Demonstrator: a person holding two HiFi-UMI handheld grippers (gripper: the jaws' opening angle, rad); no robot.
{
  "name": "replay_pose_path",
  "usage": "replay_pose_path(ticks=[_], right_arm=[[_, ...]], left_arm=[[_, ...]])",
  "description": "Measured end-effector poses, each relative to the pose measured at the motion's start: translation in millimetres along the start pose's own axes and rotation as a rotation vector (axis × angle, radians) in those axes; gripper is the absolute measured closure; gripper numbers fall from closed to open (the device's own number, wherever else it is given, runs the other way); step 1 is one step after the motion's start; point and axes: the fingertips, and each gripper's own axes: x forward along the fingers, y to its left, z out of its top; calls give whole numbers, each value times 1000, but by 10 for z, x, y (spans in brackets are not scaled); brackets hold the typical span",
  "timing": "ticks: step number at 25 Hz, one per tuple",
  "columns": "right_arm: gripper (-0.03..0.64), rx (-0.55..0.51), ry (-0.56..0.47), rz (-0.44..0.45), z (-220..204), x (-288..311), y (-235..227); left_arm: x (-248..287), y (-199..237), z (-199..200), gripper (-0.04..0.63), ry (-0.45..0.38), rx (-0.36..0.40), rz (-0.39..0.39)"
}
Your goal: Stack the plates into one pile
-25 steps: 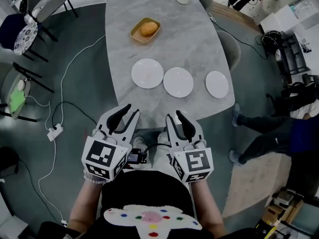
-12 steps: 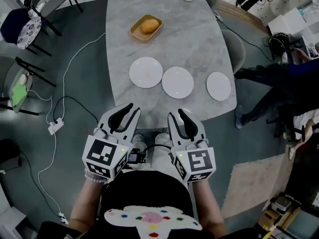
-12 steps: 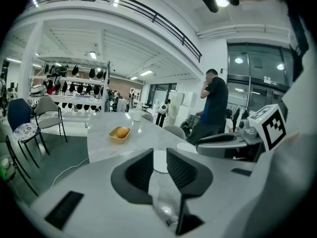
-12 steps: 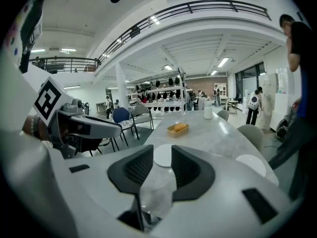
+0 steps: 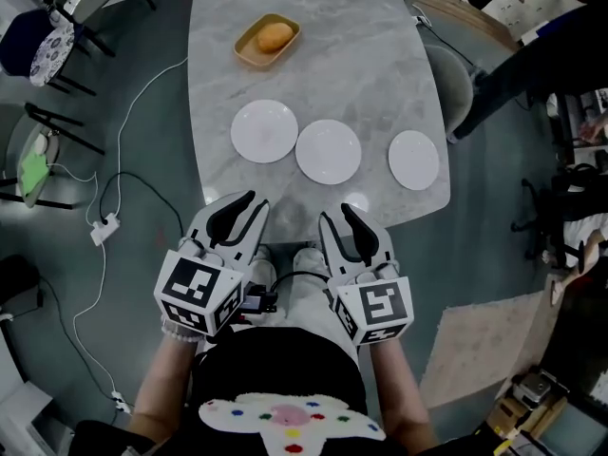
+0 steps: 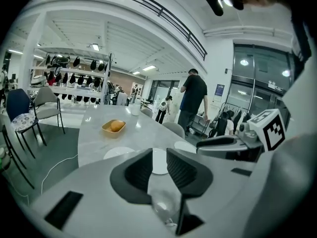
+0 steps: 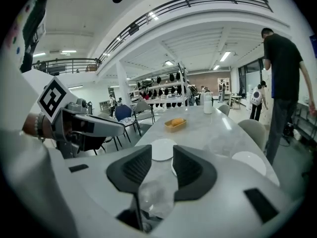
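grey marble table [image 5: 313, 55] carries 3 white plates in a row, none stacked: the left plate [image 5: 264, 131] and middle plate [image 5: 329, 151] lie just beside each other, and the right plate [image 5: 414, 160] lies apart near the table's right edge. farther back sits a yellow tray [image 5: 267, 40] with something orange in it. my left gripper [image 5: 249, 207] hovers at the near edge, jaws partly apart, nothing between them. my right gripper [image 5: 334, 217], beside it, is opening its jaws, also empty.
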Motion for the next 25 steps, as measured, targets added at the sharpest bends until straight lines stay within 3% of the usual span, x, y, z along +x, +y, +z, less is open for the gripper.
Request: replay_pose_path(ticks=[10,25], right_arm=[[495,20,29,16,-122,81,-273],[489,30,59,54,-296,183,-585]], left_arm=[[391,-66,-140,499,41,-115,-27],[936,-82,-541,439,84,-460,-56]])
